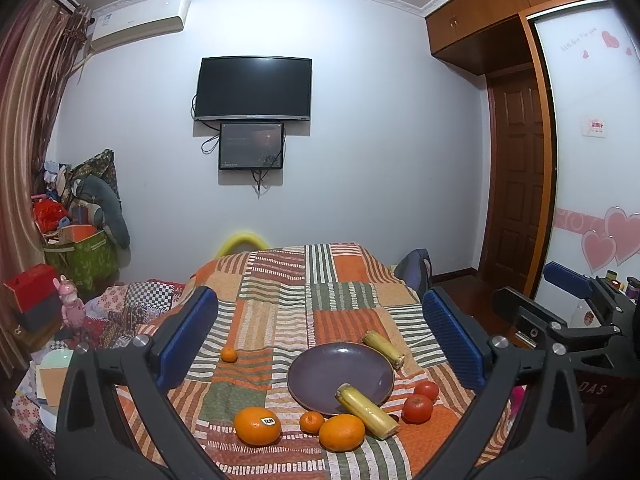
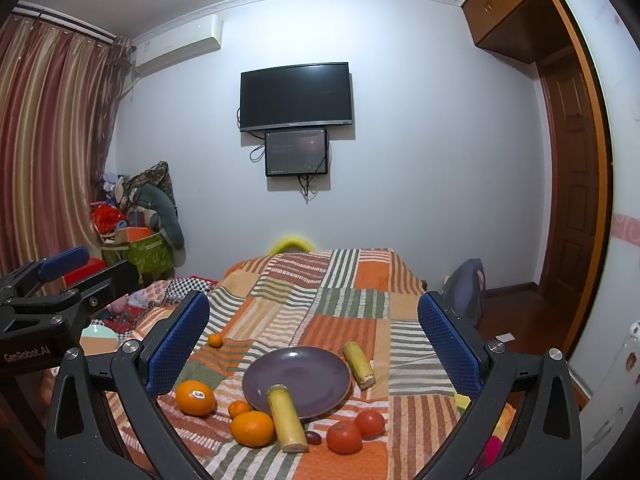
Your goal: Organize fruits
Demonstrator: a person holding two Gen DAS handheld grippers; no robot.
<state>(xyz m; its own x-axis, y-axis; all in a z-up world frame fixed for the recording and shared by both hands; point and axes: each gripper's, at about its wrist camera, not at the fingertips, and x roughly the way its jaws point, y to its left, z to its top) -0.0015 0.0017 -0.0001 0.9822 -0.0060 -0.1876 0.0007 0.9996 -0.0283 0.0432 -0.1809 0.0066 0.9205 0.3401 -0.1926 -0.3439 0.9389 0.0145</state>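
My left gripper [image 1: 318, 334] has matte black Y-shaped finger arms, each carrying a blue textured pad [image 1: 187, 336] and fastened by silver round-head screws [image 1: 140, 340]. My right gripper [image 2: 314, 340] is built identically, with dimpled blue pads [image 2: 178, 344]. White lettering "GenRobot.AI" [image 2: 26, 356] marks the left body.

The plate [image 2: 304, 376] is dull purple, the oranges [image 2: 195, 398] bright orange, the tomatoes [image 2: 344, 437] red, the bedcover [image 2: 352, 304] striped patchwork.
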